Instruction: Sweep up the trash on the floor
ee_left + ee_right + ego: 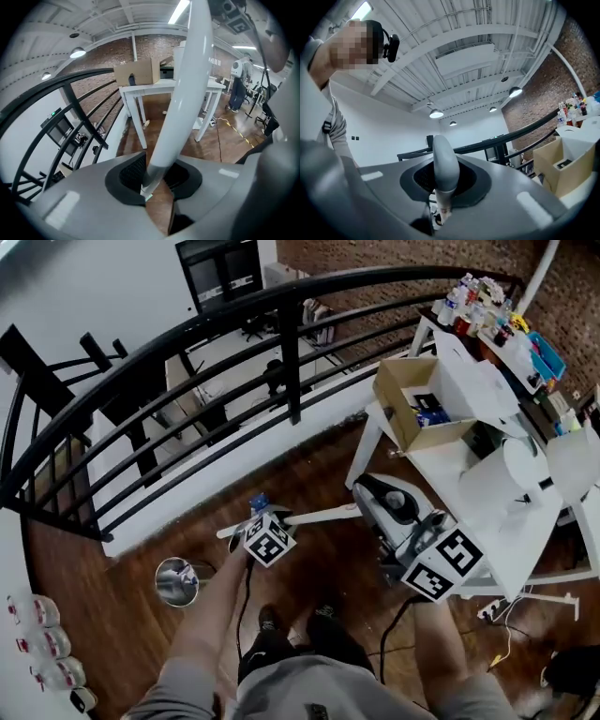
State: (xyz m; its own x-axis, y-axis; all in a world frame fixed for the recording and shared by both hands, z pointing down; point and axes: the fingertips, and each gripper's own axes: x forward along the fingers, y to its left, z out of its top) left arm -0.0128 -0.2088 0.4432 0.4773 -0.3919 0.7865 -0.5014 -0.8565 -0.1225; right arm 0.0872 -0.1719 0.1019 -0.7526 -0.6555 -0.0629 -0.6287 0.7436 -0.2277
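A long white broom pole point(183, 93) is clamped between the jaws of the left gripper point(152, 185). The dark pads are pressed on it from both sides. From there the pole is seen rising ahead of the gripper and running out past the top of the left gripper view. In the head view it is shown lying crosswise just ahead of that gripper's marker cube, with one end reaching towards the right gripper point(410, 538).

The right gripper is closed on a grey rounded handle point(445, 164), whose blunt end stands up just beyond the jaws. Just ahead of this gripper, in the head view, a white dustpan point(392, 501) with a dark inside is seen (the join between pan and handle is covered by the gripper, so it cannot be confirmed that they are one piece).

Beyond the right gripper and to its outer side a white table point(450, 465) is found, with an open cardboard box point(417, 404) set on its near corner and a cluster of small bottles point(478, 301) at its far end. A shiny metal bin point(178, 580) is seen standing on the dark wooden floor point(328, 474), on the outer side of the left gripper and well apart from it. A black railing point(291, 352) is seen curving across, farther out than both grippers.
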